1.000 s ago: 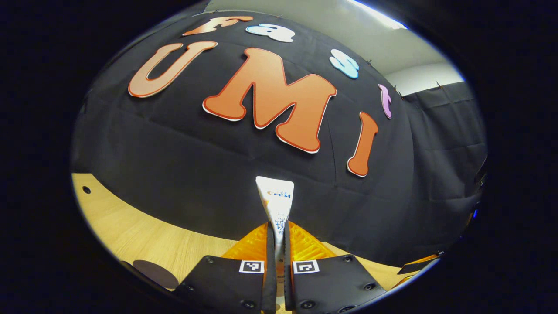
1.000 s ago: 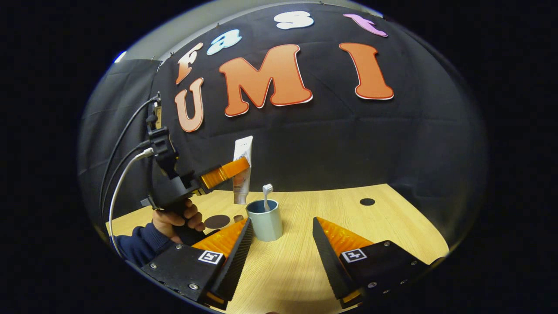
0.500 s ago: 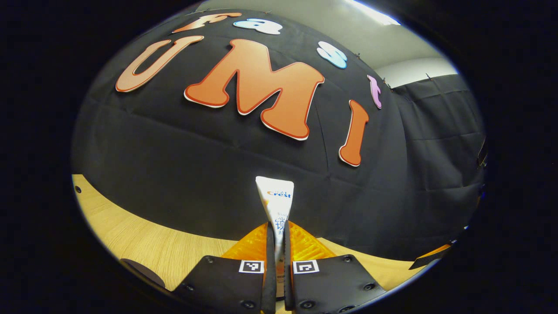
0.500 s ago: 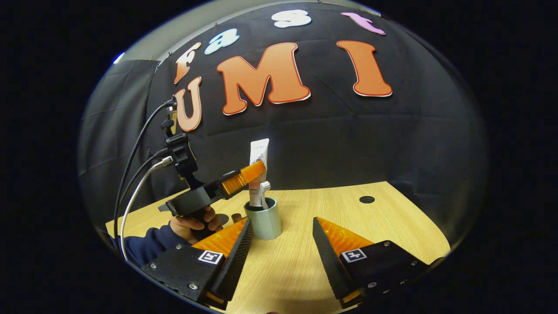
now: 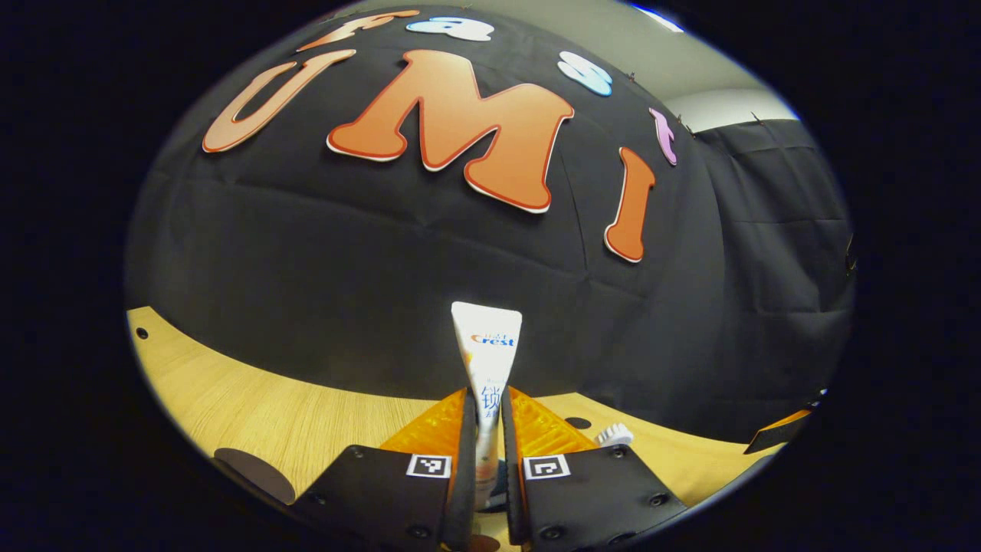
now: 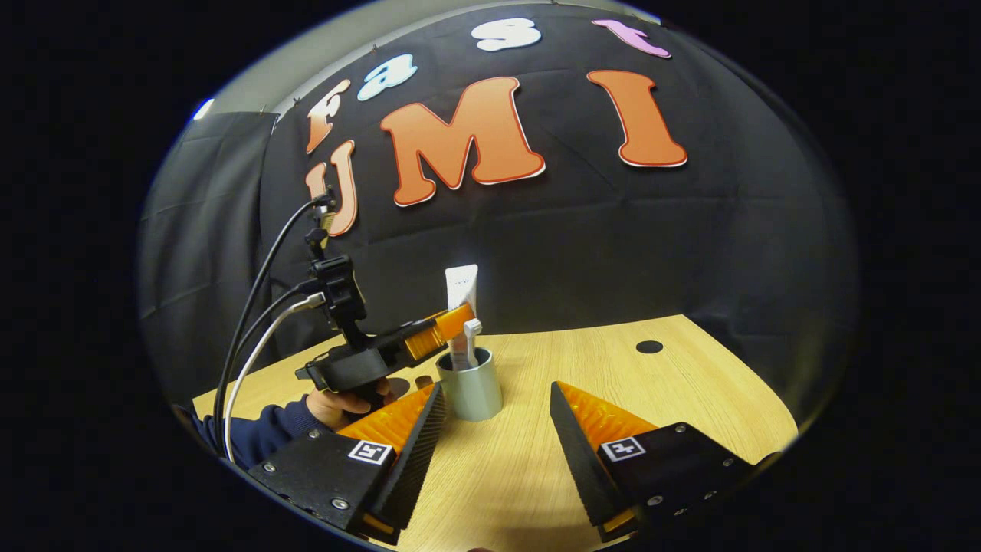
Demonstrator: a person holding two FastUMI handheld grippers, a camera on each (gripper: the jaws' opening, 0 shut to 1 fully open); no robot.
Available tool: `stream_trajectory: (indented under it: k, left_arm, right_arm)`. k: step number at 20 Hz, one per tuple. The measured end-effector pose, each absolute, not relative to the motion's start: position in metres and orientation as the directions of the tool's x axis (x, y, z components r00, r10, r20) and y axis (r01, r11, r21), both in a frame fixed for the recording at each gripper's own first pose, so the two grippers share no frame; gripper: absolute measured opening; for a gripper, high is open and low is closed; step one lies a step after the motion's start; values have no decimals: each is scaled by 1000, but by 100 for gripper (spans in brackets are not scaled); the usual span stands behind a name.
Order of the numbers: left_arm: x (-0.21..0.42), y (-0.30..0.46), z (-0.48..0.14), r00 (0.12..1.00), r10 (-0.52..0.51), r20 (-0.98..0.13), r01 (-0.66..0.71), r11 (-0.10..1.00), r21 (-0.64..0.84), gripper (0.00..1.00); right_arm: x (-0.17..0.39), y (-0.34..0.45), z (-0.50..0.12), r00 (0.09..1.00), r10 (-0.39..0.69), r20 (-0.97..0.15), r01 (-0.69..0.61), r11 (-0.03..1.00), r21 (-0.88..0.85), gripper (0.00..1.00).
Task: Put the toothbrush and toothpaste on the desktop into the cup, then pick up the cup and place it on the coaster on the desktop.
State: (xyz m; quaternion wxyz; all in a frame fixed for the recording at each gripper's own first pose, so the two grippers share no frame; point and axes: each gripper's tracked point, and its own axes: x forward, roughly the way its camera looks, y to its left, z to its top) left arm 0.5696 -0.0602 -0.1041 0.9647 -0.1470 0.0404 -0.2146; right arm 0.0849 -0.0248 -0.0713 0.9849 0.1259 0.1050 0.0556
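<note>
A white toothpaste tube (image 5: 487, 360) stands upright between the fingers of my left gripper (image 5: 487, 392), which is shut on it. In the right gripper view that tube (image 6: 461, 282) has its lower end inside the pale grey-blue cup (image 6: 469, 392), with the left gripper (image 6: 452, 322) reaching in from the left above the rim. A white toothbrush (image 6: 471, 331) stands in the cup too, and its head (image 5: 615, 435) shows beside my left fingers. My right gripper (image 6: 496, 386) is open just in front of the cup, holding nothing. A dark round coaster (image 5: 257, 474) lies on the table to the left.
The light wooden table (image 6: 536, 460) has small dark holes (image 6: 649, 346). A hand in a dark blue sleeve (image 6: 337, 405) holds the left gripper, with cables (image 6: 260, 307) trailing up from it. The black cloth wall stands close behind the cup.
The left gripper has carried the toothpaste right and down, from above the cup until its lower end sits inside. Its fingers have parted slightly. The right gripper has stayed still and open.
</note>
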Motion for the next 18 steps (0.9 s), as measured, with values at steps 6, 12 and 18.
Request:
stream_trajectory:
  k: [6,12,18]
  left_arm:
    - [560,-57,-124,887,-443,-132,398,877,-268,27]
    - [534,-36,-100,872,-470,-134,421,862,-282,45]
    - [500,22,-77,897,-406,-173,363,901,-236,86]
  right_arm:
    - [81,-19,-74,965,136,-222,-77,963,257,84]
    - [85,-1,-71,946,174,-273,-92,953,288,85]
    - [95,24,-58,918,215,-333,-125,955,269,86]
